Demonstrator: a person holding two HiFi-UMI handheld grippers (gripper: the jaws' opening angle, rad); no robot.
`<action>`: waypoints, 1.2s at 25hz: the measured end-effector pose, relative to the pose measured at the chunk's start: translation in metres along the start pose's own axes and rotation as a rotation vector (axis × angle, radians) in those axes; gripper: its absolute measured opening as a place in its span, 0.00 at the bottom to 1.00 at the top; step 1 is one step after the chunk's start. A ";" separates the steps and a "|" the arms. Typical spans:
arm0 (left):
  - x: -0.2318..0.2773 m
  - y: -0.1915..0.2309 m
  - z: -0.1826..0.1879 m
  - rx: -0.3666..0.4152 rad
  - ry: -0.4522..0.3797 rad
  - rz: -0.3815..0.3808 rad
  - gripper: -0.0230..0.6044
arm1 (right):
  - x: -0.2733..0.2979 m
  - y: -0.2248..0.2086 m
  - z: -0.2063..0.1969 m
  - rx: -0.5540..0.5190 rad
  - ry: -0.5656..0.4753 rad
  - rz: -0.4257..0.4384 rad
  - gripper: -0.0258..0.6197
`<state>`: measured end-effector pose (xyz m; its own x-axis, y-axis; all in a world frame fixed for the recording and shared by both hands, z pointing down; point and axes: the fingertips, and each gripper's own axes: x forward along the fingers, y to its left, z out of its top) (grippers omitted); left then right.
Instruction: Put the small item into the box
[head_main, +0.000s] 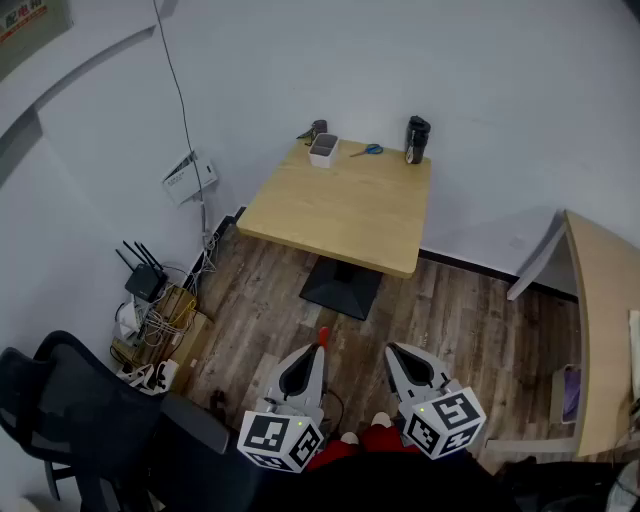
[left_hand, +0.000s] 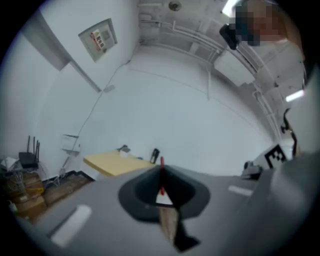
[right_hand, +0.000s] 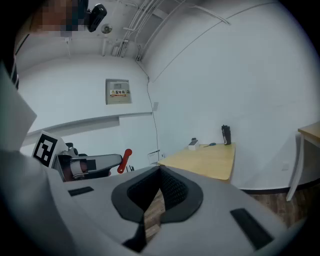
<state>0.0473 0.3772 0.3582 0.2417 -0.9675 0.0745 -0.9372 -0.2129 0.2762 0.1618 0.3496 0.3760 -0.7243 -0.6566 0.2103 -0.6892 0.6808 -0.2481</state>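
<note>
A small white box (head_main: 322, 150) stands at the far edge of the wooden table (head_main: 340, 215), with blue scissors (head_main: 367, 151) and a black canister (head_main: 416, 140) beside it. A small dark object (head_main: 313, 131) lies behind the box. Both grippers hang low, well short of the table, over the floor. My left gripper (head_main: 320, 345) (left_hand: 161, 169) is shut on a thin red item (left_hand: 161, 176), which pokes out past its tip (right_hand: 124, 161). The jaws of my right gripper (head_main: 392, 350) (right_hand: 160, 170) meet with nothing between them. The right gripper view shows the box (right_hand: 193, 145) far ahead.
A black pedestal base (head_main: 342, 285) holds the table up. A router (head_main: 145, 280), cables and cardboard boxes (head_main: 165, 335) crowd the floor at the left wall. A black chair (head_main: 70, 405) stands at the lower left, and a second table (head_main: 600, 320) at the right.
</note>
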 end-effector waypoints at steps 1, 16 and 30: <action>0.000 -0.003 0.000 -0.011 -0.003 -0.013 0.05 | -0.002 0.000 -0.001 0.000 0.000 -0.003 0.05; -0.005 0.000 -0.001 -0.014 -0.002 -0.030 0.05 | -0.002 0.009 -0.006 0.003 0.005 0.000 0.05; -0.006 0.024 0.012 0.008 -0.032 -0.003 0.05 | 0.018 0.011 0.009 -0.060 -0.041 0.005 0.05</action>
<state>0.0206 0.3762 0.3528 0.2364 -0.9707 0.0431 -0.9386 -0.2167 0.2685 0.1416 0.3429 0.3688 -0.7273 -0.6651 0.1696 -0.6863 0.7016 -0.1918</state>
